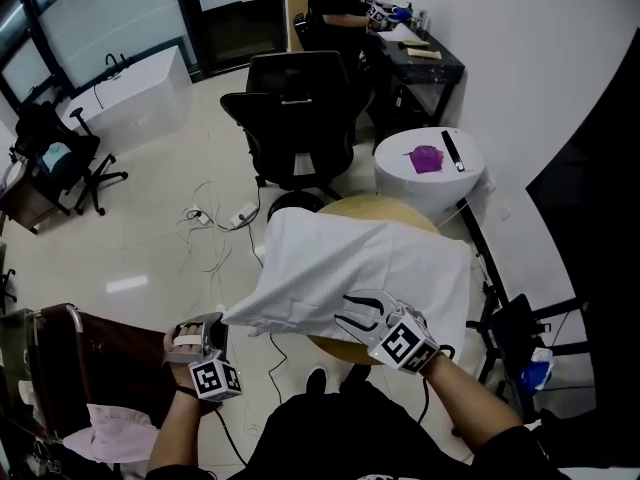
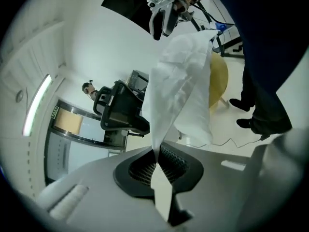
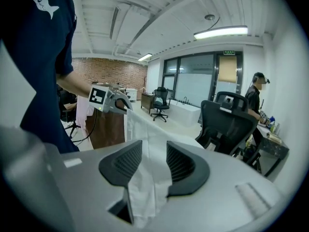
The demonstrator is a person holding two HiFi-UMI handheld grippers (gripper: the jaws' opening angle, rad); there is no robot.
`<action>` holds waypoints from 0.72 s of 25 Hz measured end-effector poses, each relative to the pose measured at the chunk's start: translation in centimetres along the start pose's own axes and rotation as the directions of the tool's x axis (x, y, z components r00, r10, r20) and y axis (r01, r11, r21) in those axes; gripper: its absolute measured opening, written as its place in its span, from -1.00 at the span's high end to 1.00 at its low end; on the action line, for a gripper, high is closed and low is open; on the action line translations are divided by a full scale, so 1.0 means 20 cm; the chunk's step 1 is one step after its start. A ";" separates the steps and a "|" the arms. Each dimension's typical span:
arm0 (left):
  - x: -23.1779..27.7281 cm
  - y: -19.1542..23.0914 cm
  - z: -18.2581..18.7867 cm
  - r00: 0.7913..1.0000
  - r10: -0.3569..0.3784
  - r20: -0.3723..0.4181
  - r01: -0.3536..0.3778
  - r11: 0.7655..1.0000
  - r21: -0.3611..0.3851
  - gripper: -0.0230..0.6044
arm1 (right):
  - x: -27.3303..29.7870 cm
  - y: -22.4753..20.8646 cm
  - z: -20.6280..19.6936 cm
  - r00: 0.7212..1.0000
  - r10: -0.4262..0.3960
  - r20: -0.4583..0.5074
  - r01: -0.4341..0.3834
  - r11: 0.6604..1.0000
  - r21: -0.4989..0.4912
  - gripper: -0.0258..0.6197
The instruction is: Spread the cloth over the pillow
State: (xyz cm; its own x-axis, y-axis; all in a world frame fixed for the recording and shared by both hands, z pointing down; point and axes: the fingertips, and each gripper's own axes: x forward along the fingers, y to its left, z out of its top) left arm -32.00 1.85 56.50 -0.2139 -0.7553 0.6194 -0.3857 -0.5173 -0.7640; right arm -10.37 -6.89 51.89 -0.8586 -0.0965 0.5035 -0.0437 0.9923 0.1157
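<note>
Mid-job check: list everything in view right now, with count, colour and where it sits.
cloth: one, white, stretched over the round table, near edge lifted.
pillow: one, white, on the round table, mostly under the cloth.
round table: one, tan wood, in front of the person.
side stand: one, white, round, beyond the table.
purple item: one, on the side stand.
black strip: one, on the side stand.
office chair: one, black, beyond the table.
cables: several, white, on the floor, left.
person: one, dark clothes, at the far desk.
left gripper: shut on a cloth corner.
right gripper: closed on the cloth's edge.
</note>
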 end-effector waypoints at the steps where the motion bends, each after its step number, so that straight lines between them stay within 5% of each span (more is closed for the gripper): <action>1: 0.00 0.02 -0.02 1.000 0.016 -0.017 -0.015 1.000 0.023 0.93 | 0.00 -0.01 0.00 1.000 0.010 0.004 -0.010 1.000 -0.006 0.40; 6: 0.02 -0.03 -0.08 0.997 0.026 -0.075 -0.017 0.993 0.121 0.93 | 0.01 -0.08 0.02 0.998 0.063 0.012 -0.062 0.997 -0.050 0.40; 11: 0.08 -0.35 -0.10 0.993 -0.064 -0.101 0.077 0.989 0.130 0.93 | 0.04 -0.19 0.00 0.996 0.092 0.018 -0.090 0.993 -0.078 0.40; 18: 0.33 -0.84 -0.21 0.972 -0.216 -0.095 0.227 0.965 0.130 0.93 | 0.18 -0.24 -0.08 0.995 0.101 -0.026 -0.101 0.995 0.009 0.40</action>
State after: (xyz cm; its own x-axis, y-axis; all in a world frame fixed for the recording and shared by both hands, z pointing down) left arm -30.61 7.27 74.22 -0.2100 -0.5843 0.7839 -0.3037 -0.7231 -0.6203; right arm -12.46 -12.21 54.44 -0.8453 0.0024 0.5343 0.0388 0.9976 0.0568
